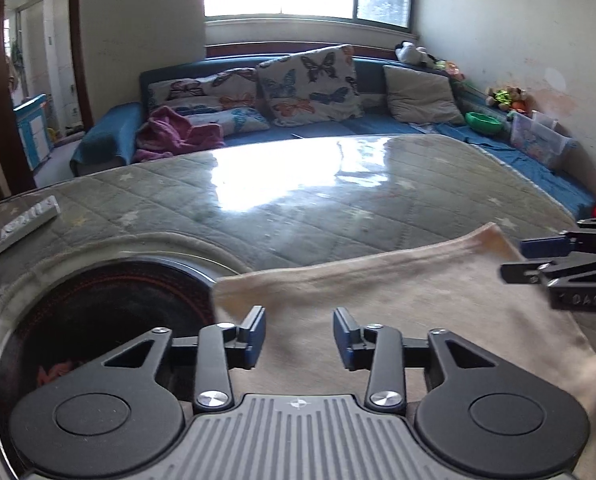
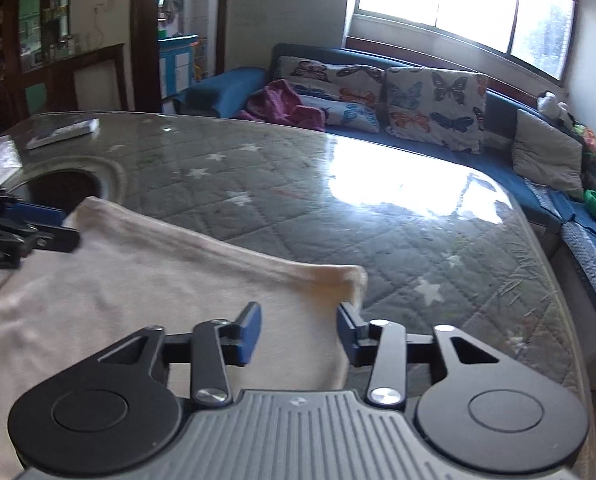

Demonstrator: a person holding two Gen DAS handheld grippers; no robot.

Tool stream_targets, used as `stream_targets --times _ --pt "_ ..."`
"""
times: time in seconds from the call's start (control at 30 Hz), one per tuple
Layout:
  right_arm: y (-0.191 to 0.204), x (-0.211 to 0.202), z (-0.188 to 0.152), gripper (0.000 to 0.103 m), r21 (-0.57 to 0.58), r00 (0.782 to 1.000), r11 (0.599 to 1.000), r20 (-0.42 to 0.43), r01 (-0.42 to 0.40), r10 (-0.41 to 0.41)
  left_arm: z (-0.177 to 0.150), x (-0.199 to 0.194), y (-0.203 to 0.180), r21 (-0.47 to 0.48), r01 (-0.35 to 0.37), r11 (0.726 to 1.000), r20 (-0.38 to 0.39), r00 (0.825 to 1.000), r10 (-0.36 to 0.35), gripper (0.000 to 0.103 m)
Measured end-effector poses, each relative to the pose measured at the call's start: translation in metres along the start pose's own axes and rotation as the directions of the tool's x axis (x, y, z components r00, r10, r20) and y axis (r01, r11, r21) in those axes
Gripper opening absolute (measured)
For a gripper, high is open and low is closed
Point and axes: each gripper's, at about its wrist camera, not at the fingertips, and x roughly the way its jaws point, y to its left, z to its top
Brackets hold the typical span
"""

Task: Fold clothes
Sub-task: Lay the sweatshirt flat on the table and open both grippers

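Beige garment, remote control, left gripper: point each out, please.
Beige garment (image 2: 146,280), right wrist view, middle of the cloth.
Remote control (image 1: 30,218), left wrist view, centre of its top face.
Left gripper (image 1: 299,334), left wrist view, midway between its open fingertips.

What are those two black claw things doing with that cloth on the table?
A person is holding a grabbing tool in each hand to fold a beige garment spread on the glass-topped table. The left tool hovers over the garment's left side with its jaws open. The right tool is over the garment's right edge, also open. Neither is gripping the cloth at this moment. A remote control lies at the table's far left.
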Motion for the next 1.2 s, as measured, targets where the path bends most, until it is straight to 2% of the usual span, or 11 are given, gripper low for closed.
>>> stream_targets --times 0.07,0.2,0.4,0.47,0.57,0.9,1.0,1.2 --pt "0.01 -0.007 -0.005 0.052 -0.021 1.0 0.999 0.003 -0.025 0.025 -0.004 -0.004 -0.009 0.01 0.03 0.999 -0.005 1.0 -0.03 0.048" --pt "0.03 -0.018 -0.015 0.058 -0.056 0.998 0.996 0.0 -0.066 0.066 -0.014 -0.012 -0.024 0.031 0.075 0.997 -0.015 0.997 -0.075 0.053" --pt "0.04 -0.028 -0.03 0.067 -0.05 0.995 0.994 -0.013 -0.095 0.094 -0.03 -0.02 -0.036 0.051 0.101 0.994 -0.03 0.995 -0.099 0.06" --pt "0.041 -0.032 -0.036 0.073 -0.045 0.995 0.994 -0.015 -0.102 0.101 -0.034 -0.023 -0.039 0.057 0.106 0.993 -0.033 0.994 -0.104 0.062" --pt "0.043 -0.039 -0.043 0.074 -0.05 0.994 0.993 -0.016 -0.11 0.109 -0.041 -0.027 -0.042 0.066 0.109 0.992 -0.031 0.994 -0.107 0.067" --pt "0.039 -0.069 -0.073 0.077 -0.031 0.994 0.993 -0.015 -0.11 0.109 -0.06 -0.038 -0.045 0.089 0.101 0.991 -0.028 0.995 -0.099 0.071" --pt "0.038 -0.08 -0.082 0.085 -0.041 0.995 0.994 -0.015 -0.099 0.099 -0.064 -0.041 -0.046 0.102 0.096 0.99 -0.024 0.995 -0.094 0.073" --pt "0.036 -0.099 -0.097 0.087 -0.071 0.997 0.994 -0.017 -0.08 0.079 -0.07 -0.045 -0.043 0.107 0.083 0.991 -0.02 0.997 -0.081 0.077"
